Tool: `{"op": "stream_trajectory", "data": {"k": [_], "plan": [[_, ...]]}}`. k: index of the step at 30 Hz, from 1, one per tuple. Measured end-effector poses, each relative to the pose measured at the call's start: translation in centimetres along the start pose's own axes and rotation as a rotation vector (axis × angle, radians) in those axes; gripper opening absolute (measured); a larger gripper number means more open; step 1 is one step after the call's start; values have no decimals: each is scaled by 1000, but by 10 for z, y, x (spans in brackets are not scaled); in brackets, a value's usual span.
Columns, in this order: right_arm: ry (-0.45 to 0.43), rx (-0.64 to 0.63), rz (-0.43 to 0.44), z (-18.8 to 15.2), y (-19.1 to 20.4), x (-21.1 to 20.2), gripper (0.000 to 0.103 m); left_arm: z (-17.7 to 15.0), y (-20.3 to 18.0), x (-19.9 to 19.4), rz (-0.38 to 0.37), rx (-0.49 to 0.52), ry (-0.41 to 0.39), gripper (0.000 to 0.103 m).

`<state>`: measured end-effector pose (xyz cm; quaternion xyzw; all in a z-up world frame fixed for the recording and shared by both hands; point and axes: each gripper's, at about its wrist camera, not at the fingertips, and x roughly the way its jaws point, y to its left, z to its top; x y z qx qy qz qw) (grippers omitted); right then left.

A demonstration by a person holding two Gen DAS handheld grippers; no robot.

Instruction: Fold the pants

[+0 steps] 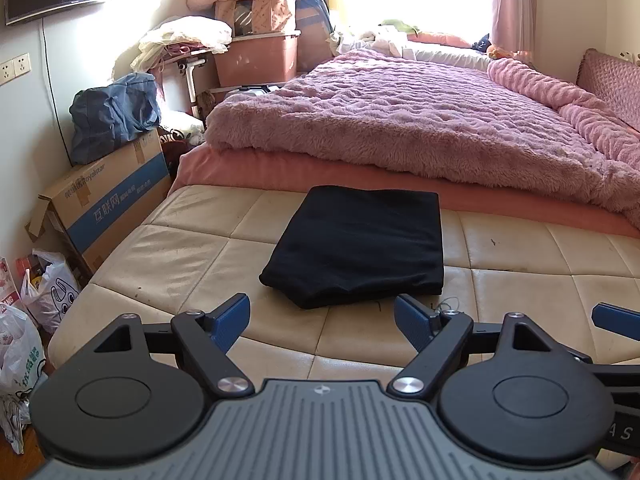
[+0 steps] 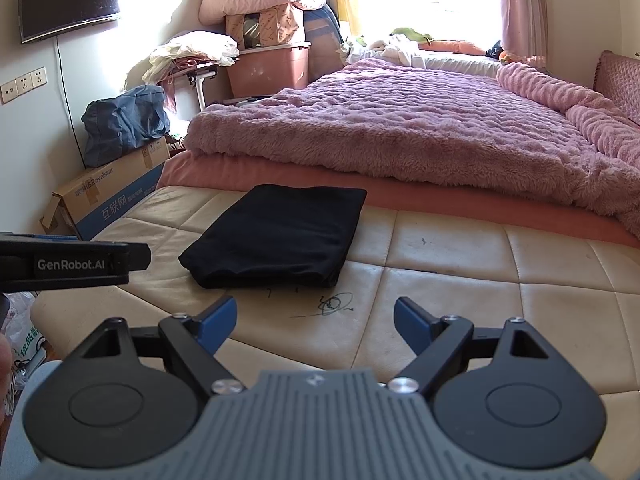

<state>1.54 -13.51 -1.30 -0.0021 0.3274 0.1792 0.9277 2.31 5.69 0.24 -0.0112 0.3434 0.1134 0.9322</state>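
**Both tools spread, pants lying folded on the bench**

Nearest the lens in each wrist view sits the grey ribbed body of a tool, and beyond it the room runs from big to small. Largest is the pink fuzzy blanket covering the bed. In front of it lies the cream quilted bench, its leather scuffed and marked with a pen scribble. On that bench rest the black pants, already a compact rectangle of stacked layers, well clear of both tools.

The left tool hovers with its blue pads apart and nothing between them; the right tool is likewise spread and empty.

Judging from the neat bundle, folding looks finished or nearly so. If one more fold is wanted, each tool should pinch a near corner through every layer, lift low, and carry the edge evenly to the far side so the stack does not skew
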Motion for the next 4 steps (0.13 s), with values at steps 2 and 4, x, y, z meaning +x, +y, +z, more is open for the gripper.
{"op": "stream_trajectory", "data": {"k": [2, 4], "plan": [[0, -1, 0, 0, 0, 0, 82, -1, 1, 0, -6, -6, -2, 96], [-1, 0, 0, 0, 0, 0, 82, 0, 0, 0, -10, -9, -3, 96]]}}
